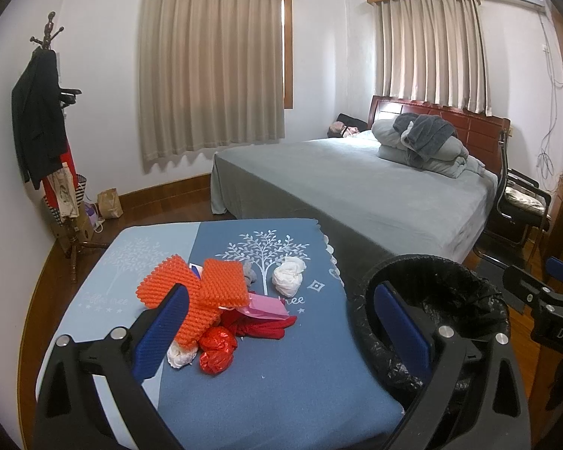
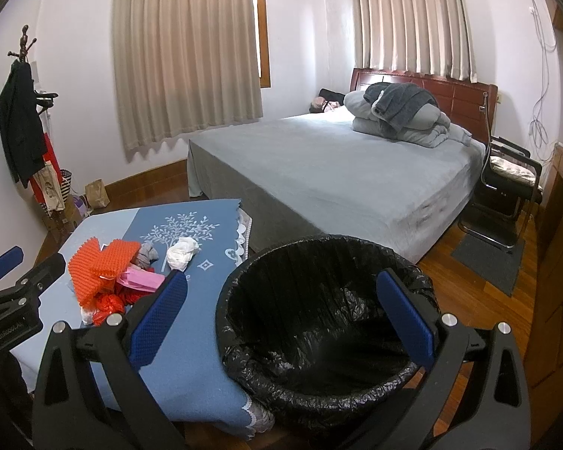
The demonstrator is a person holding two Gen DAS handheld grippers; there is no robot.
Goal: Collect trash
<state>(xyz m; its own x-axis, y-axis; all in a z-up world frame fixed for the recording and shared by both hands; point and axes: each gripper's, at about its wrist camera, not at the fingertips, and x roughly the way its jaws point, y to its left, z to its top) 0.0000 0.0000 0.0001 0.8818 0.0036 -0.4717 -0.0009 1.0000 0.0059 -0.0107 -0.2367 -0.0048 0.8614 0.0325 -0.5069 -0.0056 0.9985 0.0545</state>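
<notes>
Bedroom setting: a low table (image 1: 281,382) with a blue cloth stands before a grey bed (image 1: 375,187), with the trash pile on the cloth.

Left wrist view: your left gripper (image 1: 281,333) is spread wide and holds nothing. The orange foam mesh (image 1: 191,292) lies just ahead of the left finger, over red crumpled bags (image 1: 216,348) and a pink wrapper (image 1: 264,305); a white wad (image 1: 288,275) sits apart, farther ahead between the fingers. The black-lined bin (image 1: 465,311) lies behind the right finger. Risk: the pieces overlap, so a pinch on the mesh would likely drag or scatter the lighter scraps beneath. The gripper is poised above the table, tilted down.

Right wrist view: your right gripper (image 2: 281,318) is also fully parted and empty, hovering over the bin (image 2: 319,322), whose mouth fills the gap between the fingers. The pile (image 2: 109,277) lies beyond the left finger. Risk: a low pass could snag the loose liner.
</notes>
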